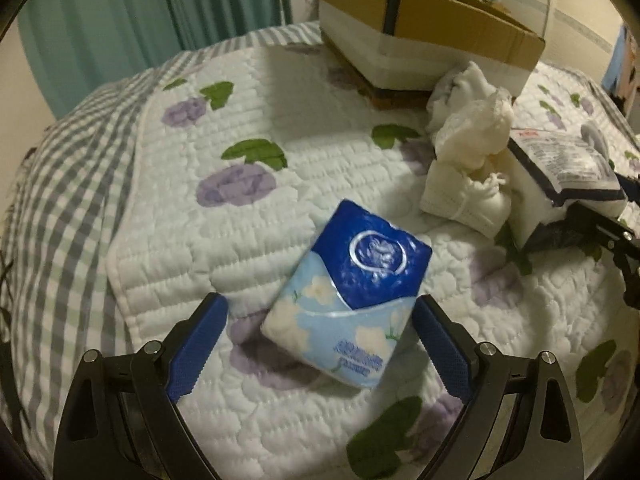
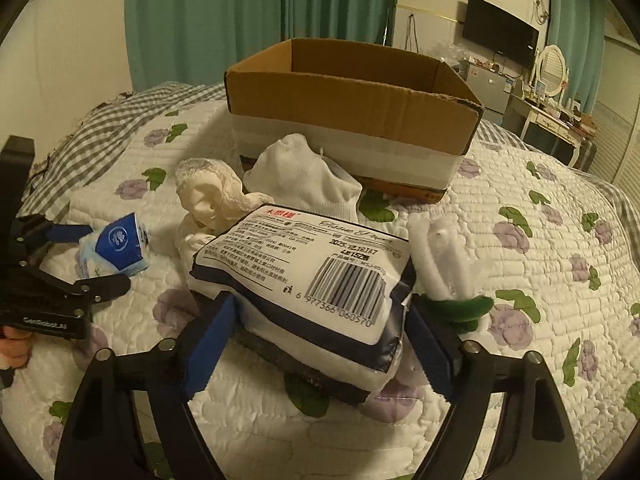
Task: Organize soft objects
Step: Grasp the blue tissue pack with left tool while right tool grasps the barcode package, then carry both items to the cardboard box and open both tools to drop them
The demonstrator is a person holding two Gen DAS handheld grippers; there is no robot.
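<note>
A blue and light-blue tissue pack (image 1: 352, 292) lies on the quilted bed between the fingers of my left gripper (image 1: 320, 300), which is open; the left pad stands clear of it. That pack (image 2: 116, 248) and the left gripper (image 2: 100, 258) also show at the left of the right wrist view. My right gripper (image 2: 322, 302) is shut on a white tissue pack (image 2: 304, 264) with a barcode, both blue pads against its sides. The white tissue pack (image 1: 560, 164) appears at the right of the left wrist view, with the right gripper's fingers (image 1: 600, 232) below it.
An open cardboard box (image 2: 352, 120) stands on the bed behind a heap of white socks (image 2: 304, 176) and a cream lace cloth (image 2: 212, 192). A white roll on a green piece (image 2: 444, 264) lies right of the white pack. Green curtains hang behind; a dresser (image 2: 560, 124) stands far right.
</note>
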